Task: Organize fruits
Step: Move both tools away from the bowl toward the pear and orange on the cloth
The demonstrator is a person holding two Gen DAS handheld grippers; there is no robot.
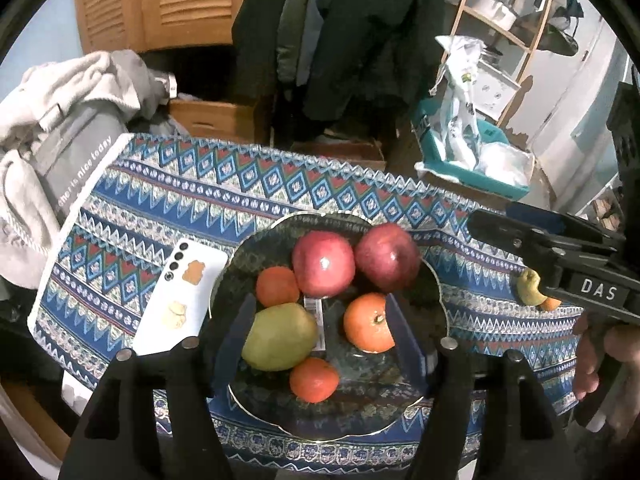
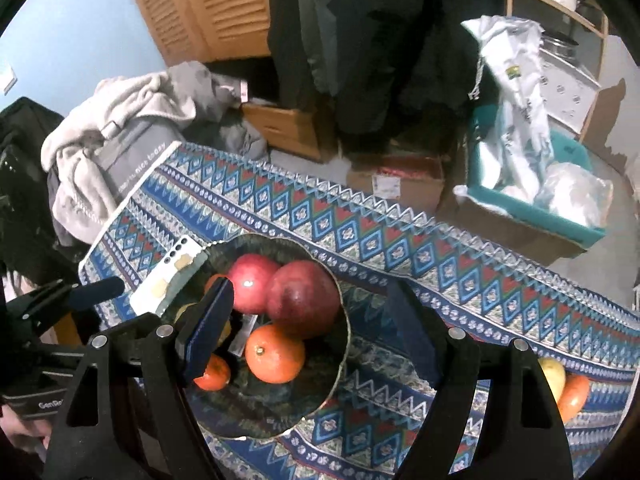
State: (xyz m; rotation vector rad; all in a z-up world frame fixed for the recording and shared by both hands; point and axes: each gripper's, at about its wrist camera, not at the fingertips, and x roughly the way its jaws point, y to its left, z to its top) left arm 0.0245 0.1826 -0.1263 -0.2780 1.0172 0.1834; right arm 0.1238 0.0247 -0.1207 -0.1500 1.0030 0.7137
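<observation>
Fruit fills the dark plate [image 1: 434, 300]: two red apples [image 1: 323, 263], a green pear [image 1: 280, 337], three oranges [image 1: 370, 323]. Left gripper [image 1: 320, 332] hangs spread above it, empty; right gripper [image 2: 316, 328], marked "DAS", likewise spread. Beside the plate, a white phone [image 1: 182, 296].

1. White letters "DAS" stand on a black label on the right gripper [image 1: 490, 216], seen to the right of the left gripper's fingers [image 1: 394, 332].
2. White lettering "is nice today" runs along a grey cloth item [image 1: 76, 160], far left beyond the fingers; the preceding letters are unclear.
3. "GenRo", cut off, stands on the left gripper [image 2: 96, 289], left of the right gripper's fingers [image 2: 208, 328].
</observation>
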